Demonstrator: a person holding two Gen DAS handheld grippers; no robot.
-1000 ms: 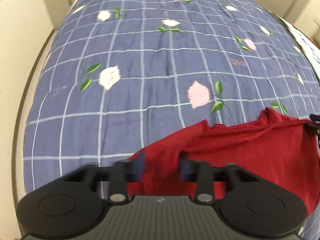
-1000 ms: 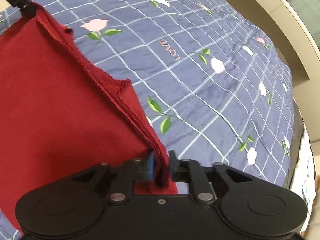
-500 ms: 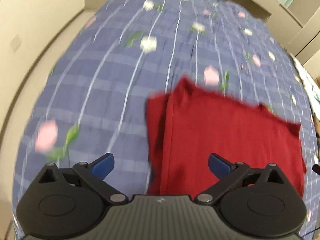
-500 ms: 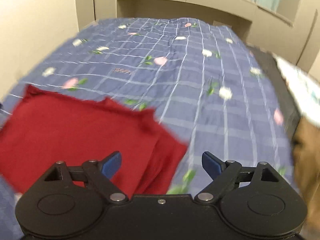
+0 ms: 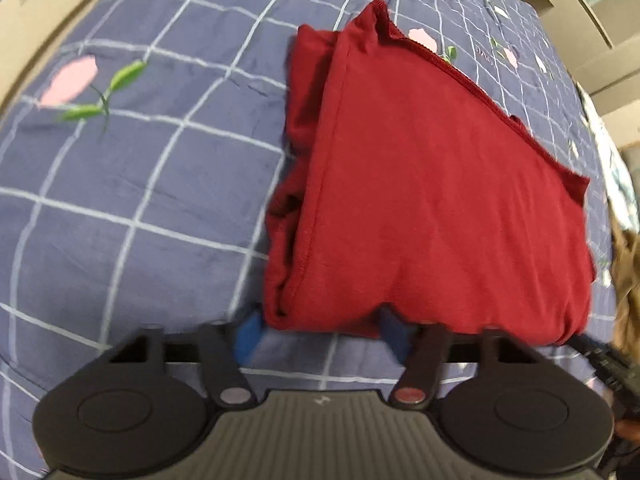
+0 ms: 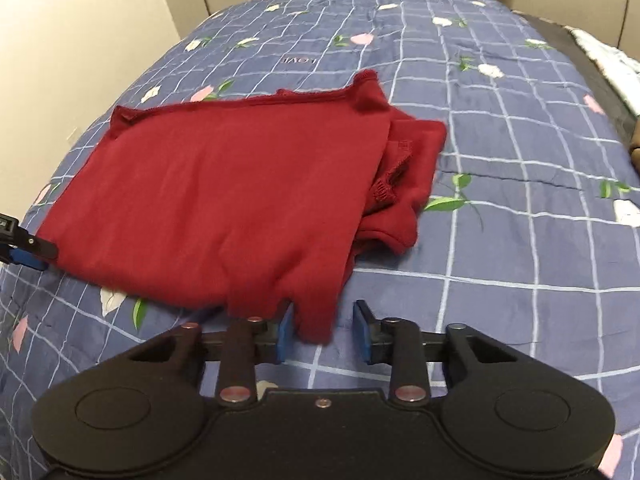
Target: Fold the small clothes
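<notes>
A dark red garment [image 5: 432,184] lies folded flat on the blue checked bedspread [image 5: 120,184]; it also shows in the right wrist view [image 6: 224,196]. My left gripper [image 5: 322,334] is open, its blue pads either side of the garment's near left corner. My right gripper [image 6: 324,334] is open, with the garment's near right corner lying between its pads. The left gripper's tip [image 6: 24,248] shows at the garment's far left edge in the right wrist view.
The bedspread [image 6: 500,240] with flower prints runs on beyond the garment. A beige wall [image 6: 80,32] borders the bed on the left. A patterned cloth [image 6: 608,60] lies at the bed's right edge. A brown thing [image 5: 626,280] shows at the far right.
A second ago both grippers were shut on the raised garment. They let go, opened wide and pulled back; now both have come down to the garment's near edge, with jaws narrower than half a second ago.
</notes>
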